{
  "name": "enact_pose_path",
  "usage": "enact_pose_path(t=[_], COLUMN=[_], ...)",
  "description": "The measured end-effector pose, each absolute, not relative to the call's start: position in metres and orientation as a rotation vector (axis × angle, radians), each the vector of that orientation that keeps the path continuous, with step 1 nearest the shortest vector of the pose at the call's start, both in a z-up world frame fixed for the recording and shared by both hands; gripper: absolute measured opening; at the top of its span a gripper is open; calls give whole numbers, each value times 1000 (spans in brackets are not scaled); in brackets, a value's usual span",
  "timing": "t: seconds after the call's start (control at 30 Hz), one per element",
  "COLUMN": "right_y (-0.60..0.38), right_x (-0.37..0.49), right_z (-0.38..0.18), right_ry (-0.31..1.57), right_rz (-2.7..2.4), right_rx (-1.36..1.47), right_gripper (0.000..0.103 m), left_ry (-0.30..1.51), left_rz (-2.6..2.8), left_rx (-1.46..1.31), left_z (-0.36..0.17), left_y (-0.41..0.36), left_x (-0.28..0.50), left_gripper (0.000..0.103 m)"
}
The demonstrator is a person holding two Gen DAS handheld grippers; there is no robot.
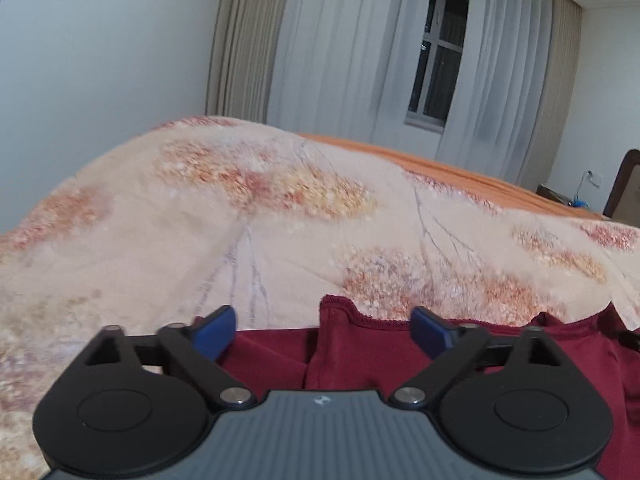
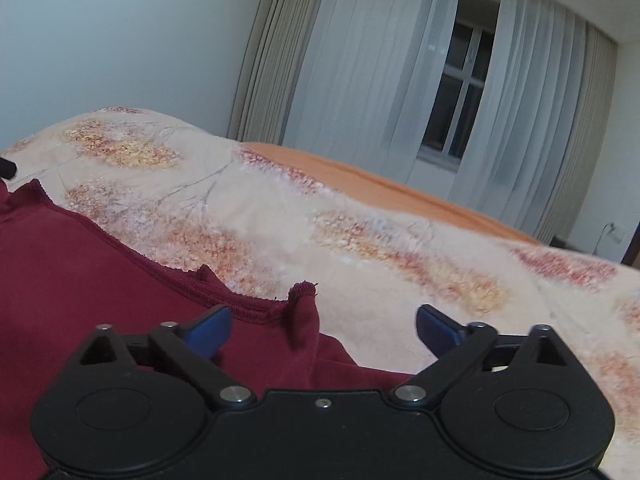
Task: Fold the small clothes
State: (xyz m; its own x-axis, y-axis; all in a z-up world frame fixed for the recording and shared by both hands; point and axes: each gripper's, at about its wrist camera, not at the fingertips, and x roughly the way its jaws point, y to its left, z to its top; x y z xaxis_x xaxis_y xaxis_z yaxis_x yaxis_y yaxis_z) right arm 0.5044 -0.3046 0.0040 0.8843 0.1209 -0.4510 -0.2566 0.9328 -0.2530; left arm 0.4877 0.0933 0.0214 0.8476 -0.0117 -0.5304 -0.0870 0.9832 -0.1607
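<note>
Left tool [image 1: 322, 330]: released, jaws spread wide, nothing between them; poised low over the garment's left portion, an upright fold of cloth rising in the gap.
Garment [image 1: 352, 356]: dark red knit, lying on the bed [image 1: 280, 248] on its floral blanket, toward the near edge; stitched hem running along the far side, wrinkled, not yet flat.
Right tool [image 2: 324, 330]: released, jaws wide apart; left finger over cloth, right finger over bare blanket, so sitting at the garment's right edge.
Raised corner [image 2: 304, 300]: small hemmed peak standing up just ahead of the right tool.
Handling (judgement): light, soft, limp; likely to sag and bunch if lifted from one point; blanket pile may drag at it.
Grasp points (judgement): doubled hem at each far corner, one per tool; thicker there, less prone to slip.
</note>
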Motion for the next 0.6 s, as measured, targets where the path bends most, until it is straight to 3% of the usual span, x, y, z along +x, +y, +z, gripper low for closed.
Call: enact_pose_path(t=[0.3,0.6], right_y=[-265,-244], right_x=[427,409], right_z=[-13,-48], right_ry=[397,391], right_rz=[220,185], right_rx=[-464,-564], right_gripper=[102,102], left_ry=[556,592], left_rz=[160,78], left_rx=[-177,-314], left_z=[21,-26], left_y=[102,100], left_x=[391,348], left_gripper=[103,103])
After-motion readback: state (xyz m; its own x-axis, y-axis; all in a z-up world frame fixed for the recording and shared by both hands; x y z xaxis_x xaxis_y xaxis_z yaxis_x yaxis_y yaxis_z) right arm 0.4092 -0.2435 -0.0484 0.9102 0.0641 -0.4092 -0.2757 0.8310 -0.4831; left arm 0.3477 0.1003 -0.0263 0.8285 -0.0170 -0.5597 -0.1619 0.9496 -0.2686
